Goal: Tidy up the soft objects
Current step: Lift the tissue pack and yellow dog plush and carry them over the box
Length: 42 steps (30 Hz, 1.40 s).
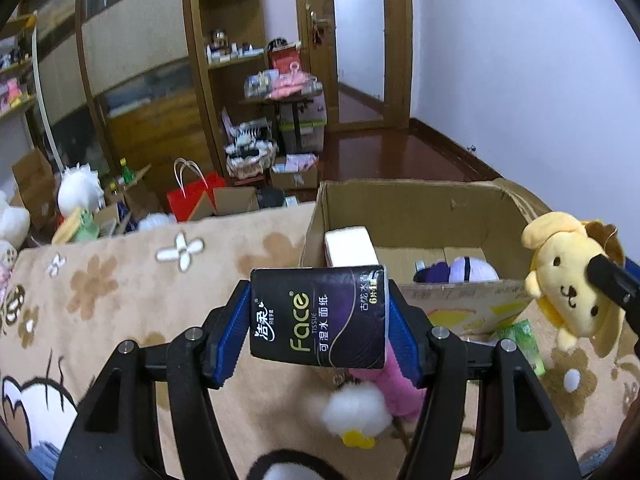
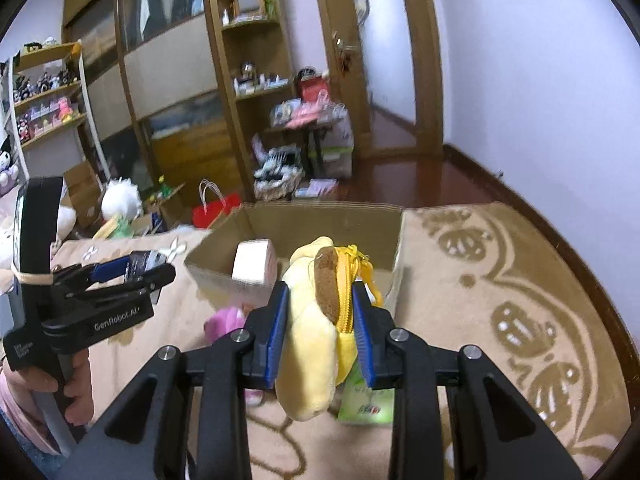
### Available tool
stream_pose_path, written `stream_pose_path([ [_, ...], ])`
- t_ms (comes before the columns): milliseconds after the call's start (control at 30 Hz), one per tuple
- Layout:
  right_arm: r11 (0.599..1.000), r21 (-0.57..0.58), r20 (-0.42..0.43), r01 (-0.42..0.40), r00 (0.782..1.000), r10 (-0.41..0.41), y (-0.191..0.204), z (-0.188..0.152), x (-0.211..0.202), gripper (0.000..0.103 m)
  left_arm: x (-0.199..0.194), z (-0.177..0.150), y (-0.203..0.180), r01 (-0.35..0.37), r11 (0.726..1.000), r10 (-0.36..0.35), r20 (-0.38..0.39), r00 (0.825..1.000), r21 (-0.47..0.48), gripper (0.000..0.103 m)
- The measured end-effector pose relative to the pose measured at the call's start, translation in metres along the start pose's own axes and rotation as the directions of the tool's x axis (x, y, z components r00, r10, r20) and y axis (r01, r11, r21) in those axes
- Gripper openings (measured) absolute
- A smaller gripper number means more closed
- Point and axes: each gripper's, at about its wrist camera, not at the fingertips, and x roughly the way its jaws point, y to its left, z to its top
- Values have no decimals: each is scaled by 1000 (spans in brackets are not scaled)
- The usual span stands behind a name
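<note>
Above the floral blanket (image 1: pixel 120 280) near the cardboard box (image 1: pixel 400 204), left gripper (image 1: pixel 320 316) fingers pinch a tissue pack (image 1: pixel 320 320), right gripper (image 2: pixel 320 320) fingers pinch a yellow plush dog (image 2: pixel 308 340).

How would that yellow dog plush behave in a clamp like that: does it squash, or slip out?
The yellow dog plush probably squashes: the right gripper has pinched its body narrow between the blue pads. It looks floppy, since its lower end droops below them. Slipping seems unlikely; fuzzy fabric should catch on ribbed pads, and it is likely light.
</note>
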Motion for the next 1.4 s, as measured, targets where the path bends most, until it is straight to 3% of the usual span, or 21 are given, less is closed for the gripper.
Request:
stream_pose_path([
  [333, 997, -46, 85, 69, 994, -65, 10, 13, 0, 32, -2, 22, -9, -4, 999, 0, 108, 994, 39, 62],
  [667, 992, -56, 107, 114, 988, -108, 12, 25, 21, 32, 12, 37, -7, -19, 999, 11, 153, 988, 49, 62],
  [967, 989, -58, 104, 136, 986, -129, 8, 32, 48, 33, 35, 43, -18, -5, 996, -8, 150, 989, 84, 62],
  [1400, 991, -44, 45, 123, 992, -121, -8, 22, 82, 36, 75, 45, -22, 16, 995, -22, 64, 998, 101, 64],
])
